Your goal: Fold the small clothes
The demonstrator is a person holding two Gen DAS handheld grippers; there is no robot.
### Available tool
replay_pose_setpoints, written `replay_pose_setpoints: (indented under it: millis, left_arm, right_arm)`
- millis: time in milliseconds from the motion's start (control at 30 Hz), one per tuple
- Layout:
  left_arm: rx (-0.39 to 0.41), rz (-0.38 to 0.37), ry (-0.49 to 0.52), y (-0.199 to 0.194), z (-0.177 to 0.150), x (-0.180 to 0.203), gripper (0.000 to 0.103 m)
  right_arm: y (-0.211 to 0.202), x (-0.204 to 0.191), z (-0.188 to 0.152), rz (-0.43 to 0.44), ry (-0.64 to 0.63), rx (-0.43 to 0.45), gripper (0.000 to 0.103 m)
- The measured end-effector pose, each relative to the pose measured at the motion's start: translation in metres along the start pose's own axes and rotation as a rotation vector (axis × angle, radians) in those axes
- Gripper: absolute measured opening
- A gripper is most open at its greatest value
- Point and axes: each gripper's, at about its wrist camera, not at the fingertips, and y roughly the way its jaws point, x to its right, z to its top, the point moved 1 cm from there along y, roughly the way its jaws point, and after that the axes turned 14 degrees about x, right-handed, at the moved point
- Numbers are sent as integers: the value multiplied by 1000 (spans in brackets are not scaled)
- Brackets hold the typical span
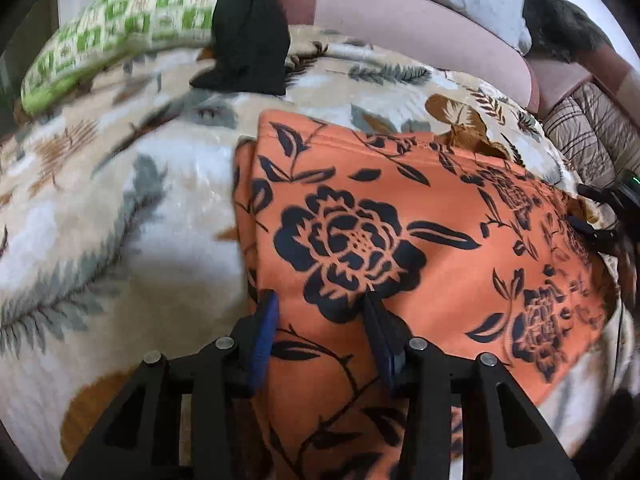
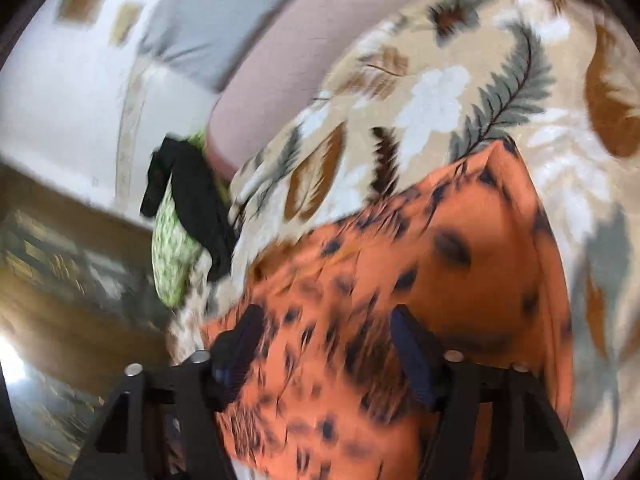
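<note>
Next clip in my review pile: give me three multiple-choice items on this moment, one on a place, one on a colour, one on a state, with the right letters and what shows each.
1. Where does the black cloth lie?
A. Draped over the green-and-white checked bundle at the far edge of the leaf-print blanket
B. On top of the orange garment
C. Between the left tongs

2. What colour are the flowers printed on the orange fabric garment?
A. White
B. Dark navy-black
C. Green

3. How do the left tongs stand?
A. Shut tight on a fold
B. Out of view
C. Open over the garment, nothing pinched

Answers:
1. A, the black cloth hangs across the green bundle, apart from the garment.
2. B, dark blooms and leaves show on the orange.
3. C, a gap of flat cloth shows between both blue pads.
</note>
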Motion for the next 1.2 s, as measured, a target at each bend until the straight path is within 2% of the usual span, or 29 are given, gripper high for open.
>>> replay_pose_setpoints:
  millis: [33, 100, 200, 333, 400, 567, 600, 633, 667, 700, 800, 833, 900, 967, 1033, 1100, 1167, 1200]
  left_arm:
    - [-5, 8, 4, -2, 2, 2, 44]
    - [11, -17, -37, -12, 7, 0, 46]
    - [47, -39, -103, -34, 10, -12, 51]
    - [72, -93, -235, -67, -6, -33, 60]
    - [67, -111, -291, -75, -17, -38, 66]
    - [-5, -157, -363, -71, -44, -35, 66]
    - [-9, -168, -363, -68, -48, -35, 54]
    - [-44, -145, -349, -62, -53, -35, 11]
    - [-73, -131, -365, -59, -57, -37, 11]
    - [-67, -143, -418, -61, -60, -41, 11]
    - [-30, -137, -439, -71, -63, -39, 11]
    - [-76, -126, -462, -61, -73, -41, 14]
    - [-84, -153, -523, -56, -78, -49, 17]
    - [-76, -142, -504, -64, -71, -47, 26]
    - [-61, -84, -450, -73, -65, -43, 43]
    - [9, 9, -373, -90, -57, -37, 43]
    - [60, 68, -295, -100, -48, -28, 43]
    - [99, 95, -235, -107, -42, -17, 46]
  right_arm:
    - [7, 16, 8, 18, 97, 13, 70]
    - [-3, 18, 14, 67, 177, 58, 70]
    - [-34, -6, 0, 116, 72, 87, 70]
    - [-81, -24, -56, 108, -75, 53, 70]
    - [-101, -26, -90, 103, -126, 38, 71]
    - [-116, -17, -141, 45, -159, 46, 71]
    - [-116, -17, -144, 43, -159, 43, 71]
    - [-115, -18, -146, 48, -155, 42, 71]
    - [-115, -18, -146, 54, -151, 47, 71]
    - [-115, -18, -145, 54, -145, 58, 71]
    - [-117, -19, -141, 63, -133, 74, 71]
    - [-117, -17, -141, 64, -134, 78, 71]
    - [-116, -9, -140, 50, -120, 77, 71]
    - [-118, -2, -139, 39, -99, 81, 71]
    - [-127, -1, -136, 74, -87, 103, 71]
    - [-134, -1, -130, 86, -71, 120, 72]
    - [-138, 1, -123, 120, -30, 123, 74]
    - [-139, 3, -121, 139, 11, 117, 74]
